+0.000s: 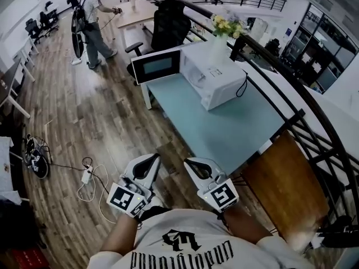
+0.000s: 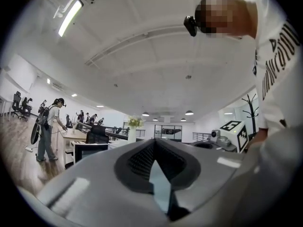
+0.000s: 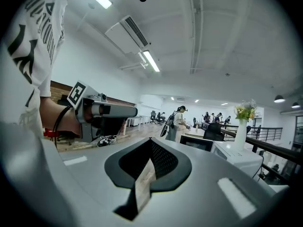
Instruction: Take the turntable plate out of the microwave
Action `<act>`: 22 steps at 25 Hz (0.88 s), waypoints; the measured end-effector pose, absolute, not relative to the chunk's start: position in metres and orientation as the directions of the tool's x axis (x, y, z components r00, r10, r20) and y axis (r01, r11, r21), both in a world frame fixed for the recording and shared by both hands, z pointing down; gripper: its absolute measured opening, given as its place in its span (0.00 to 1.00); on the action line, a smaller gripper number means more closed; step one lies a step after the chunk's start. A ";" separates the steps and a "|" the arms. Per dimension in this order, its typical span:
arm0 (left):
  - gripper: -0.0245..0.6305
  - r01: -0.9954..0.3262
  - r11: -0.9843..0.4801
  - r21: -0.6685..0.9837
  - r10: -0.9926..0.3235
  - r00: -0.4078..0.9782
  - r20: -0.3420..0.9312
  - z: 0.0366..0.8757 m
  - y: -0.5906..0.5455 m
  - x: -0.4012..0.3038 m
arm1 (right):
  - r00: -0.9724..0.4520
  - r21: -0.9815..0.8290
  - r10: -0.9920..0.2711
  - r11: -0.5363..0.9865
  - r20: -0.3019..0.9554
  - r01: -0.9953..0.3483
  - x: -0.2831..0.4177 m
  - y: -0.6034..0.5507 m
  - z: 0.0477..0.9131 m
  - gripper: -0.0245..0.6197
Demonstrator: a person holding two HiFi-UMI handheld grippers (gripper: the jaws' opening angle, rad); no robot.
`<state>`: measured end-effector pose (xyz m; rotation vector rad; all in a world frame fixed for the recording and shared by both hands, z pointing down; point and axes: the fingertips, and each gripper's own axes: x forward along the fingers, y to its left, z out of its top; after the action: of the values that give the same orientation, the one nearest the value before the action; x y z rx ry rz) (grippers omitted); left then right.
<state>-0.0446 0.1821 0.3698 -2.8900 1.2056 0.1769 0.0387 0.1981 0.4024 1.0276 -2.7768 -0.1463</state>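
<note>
The white microwave (image 1: 216,77) stands at the far end of the pale green table (image 1: 235,125), its dark-windowed door (image 1: 157,66) swung open to the left. Its inside faces away from me, so the turntable plate is hidden in every view. My left gripper (image 1: 151,160) and right gripper (image 1: 192,163) are held side by side close to my chest, short of the table's near end, both shut and empty. In the left gripper view the closed jaws (image 2: 154,144) point toward the open door (image 2: 87,151). In the right gripper view the closed jaws (image 3: 150,144) point toward the microwave (image 3: 236,157).
A vase of yellow flowers (image 1: 227,27) stands behind the microwave. A dark railing (image 1: 314,116) runs along the table's right side, with a wooden panel (image 1: 286,189) near me. A black chair (image 1: 168,24) sits beyond the door. A person with a backpack (image 1: 92,27) stands far left; cables (image 1: 90,178) lie on the floor.
</note>
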 end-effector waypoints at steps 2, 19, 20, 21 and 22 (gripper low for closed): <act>0.11 -0.689 -0.725 0.007 -0.686 0.721 -0.098 0.369 0.174 -0.059 | -0.738 0.155 -0.660 0.751 0.141 -0.642 0.018 0.183 0.401 0.04; 0.11 -0.699 -0.712 0.067 -0.702 0.707 -0.081 0.381 0.123 -0.177 | -0.740 0.134 -0.658 0.753 0.136 -0.645 -0.095 0.119 0.407 0.04; 0.11 -0.704 -0.706 0.073 -0.708 0.701 -0.081 0.382 0.119 -0.180 | -0.742 0.134 -0.657 0.754 0.135 -0.643 -0.097 0.115 0.408 0.04; 0.11 -0.709 -0.701 0.078 -0.714 0.696 -0.081 0.384 0.116 -0.183 | -0.744 0.134 -0.655 0.756 0.132 -0.641 -0.098 0.111 0.410 0.04; 0.11 -0.714 -0.695 0.081 -0.719 0.691 -0.081 0.386 0.112 -0.185 | -0.746 0.134 -0.652 0.758 0.134 -0.639 -0.099 0.107 0.412 0.04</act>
<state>-0.1852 0.1120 0.3855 -2.9279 1.2413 0.1692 -0.0989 0.1066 0.4116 1.0301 -2.7819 -0.1183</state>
